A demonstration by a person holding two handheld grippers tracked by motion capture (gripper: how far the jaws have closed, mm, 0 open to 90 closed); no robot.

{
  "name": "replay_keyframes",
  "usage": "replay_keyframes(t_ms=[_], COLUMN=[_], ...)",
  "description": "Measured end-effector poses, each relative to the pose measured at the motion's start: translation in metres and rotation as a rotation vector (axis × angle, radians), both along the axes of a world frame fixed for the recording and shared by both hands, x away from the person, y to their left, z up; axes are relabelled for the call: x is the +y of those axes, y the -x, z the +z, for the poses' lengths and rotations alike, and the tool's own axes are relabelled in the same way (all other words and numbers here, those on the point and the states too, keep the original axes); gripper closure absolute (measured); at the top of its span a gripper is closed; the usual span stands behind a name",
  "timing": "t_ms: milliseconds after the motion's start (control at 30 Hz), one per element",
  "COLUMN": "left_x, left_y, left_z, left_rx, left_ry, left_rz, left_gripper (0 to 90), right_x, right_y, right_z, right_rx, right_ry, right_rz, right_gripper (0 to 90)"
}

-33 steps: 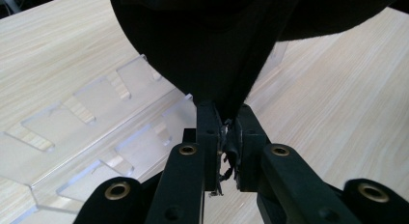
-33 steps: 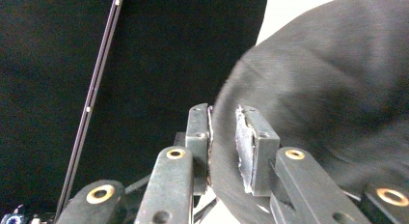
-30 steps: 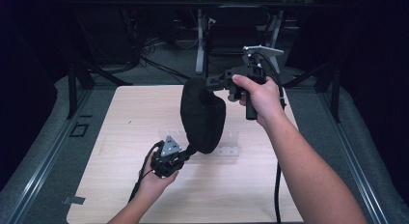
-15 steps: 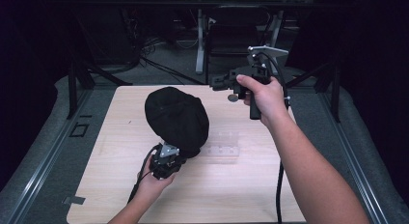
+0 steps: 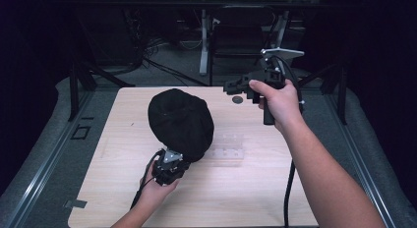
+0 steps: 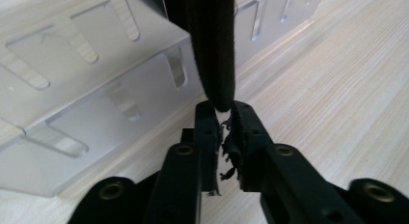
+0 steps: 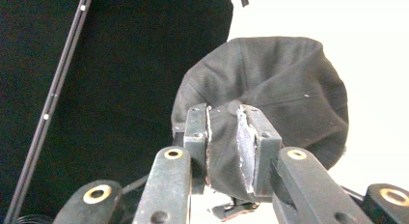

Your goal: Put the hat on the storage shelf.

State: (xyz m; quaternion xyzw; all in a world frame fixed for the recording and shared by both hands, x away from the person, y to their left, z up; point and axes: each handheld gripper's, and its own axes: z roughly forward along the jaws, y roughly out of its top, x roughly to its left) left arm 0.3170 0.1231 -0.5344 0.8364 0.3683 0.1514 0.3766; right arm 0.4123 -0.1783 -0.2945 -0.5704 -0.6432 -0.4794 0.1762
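Observation:
A black cloth cap (image 5: 181, 122) stands over the middle of the light wooden table (image 5: 255, 193), its crown tipped toward the left. My left gripper (image 5: 170, 161) sits just below it near the front and is shut on the cap's edge; in the left gripper view the dark rim (image 6: 214, 55) runs down into the closed jaws of the left gripper (image 6: 224, 119). My right gripper (image 5: 232, 86) hangs in the air at the back right, apart from the cap. Its jaws are open, and between them the right gripper (image 7: 223, 137) looks onto the cap (image 7: 289, 84) farther off.
A clear plastic rack (image 5: 227, 147) with slotted walls lies on the table right of the cap, close behind the left gripper's jaws (image 6: 91, 84). A small dark disc (image 5: 237, 99) rests near the back edge. Dark floor, rails and cables surround the table.
The cap has swung from upright down and to the left, still in the left gripper. The right gripper has drawn away from the cap's top, up and to the right.

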Motion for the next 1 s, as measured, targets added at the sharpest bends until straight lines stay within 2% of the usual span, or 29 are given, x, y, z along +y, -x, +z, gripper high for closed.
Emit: replay_keyframes(t_ms=[167,200,333,400,467,533,700,733,767,933,1000], left_x=[0.006,0.006,0.009,0.011,0.014,0.018,0.031,0.033,0.037,0.049,0.051], left_y=[0.001,0.003,0.008,0.01,0.011,0.012,0.016,0.017,0.017,0.014,0.014], left_z=[0.001,0.0,0.001,0.002,0.004,0.005,0.007,0.007,0.006,0.001,-0.001], left_rx=[0.014,0.007,0.003,0.006,-0.003,0.009,0.007,0.026,0.017,0.029,0.005], left_ry=[-0.01,-0.008,-0.012,-0.008,-0.004,0.003,0.01,0.022,0.02,0.037,0.024], left_rz=[0.014,0.048,0.041,0.037,0.025,0.004,0.017,0.021,0.03,0.051,0.067], left_gripper=[71.1,69.4,63.2,60.1,57.9,55.8,52.5,52.0,51.2,48.9,47.4], right_x=[-0.009,-0.011,-0.019,-0.024,-0.029,-0.034,-0.051,-0.055,-0.058,-0.07,-0.071], right_y=[0.006,0.007,0.014,0.018,0.023,0.028,0.041,0.043,0.046,0.057,0.062], right_z=[-0.001,-0.002,-0.002,-0.002,-0.002,-0.004,-0.011,-0.013,-0.015,-0.028,-0.034], right_rx=[-0.019,-0.021,-0.051,-0.069,-0.084,-0.098,-0.111,-0.115,-0.12,-0.123,-0.142], right_ry=[0.035,0.043,0.116,0.137,0.158,0.195,0.272,0.286,0.3,0.335,0.365], right_rz=[-0.027,-0.034,-0.056,-0.069,-0.083,-0.102,-0.153,-0.157,-0.163,-0.185,-0.19], right_gripper=[73.6,73.4,72.9,72.5,72.1,71.4,70.2,70.0,69.5,68.1,68.0])
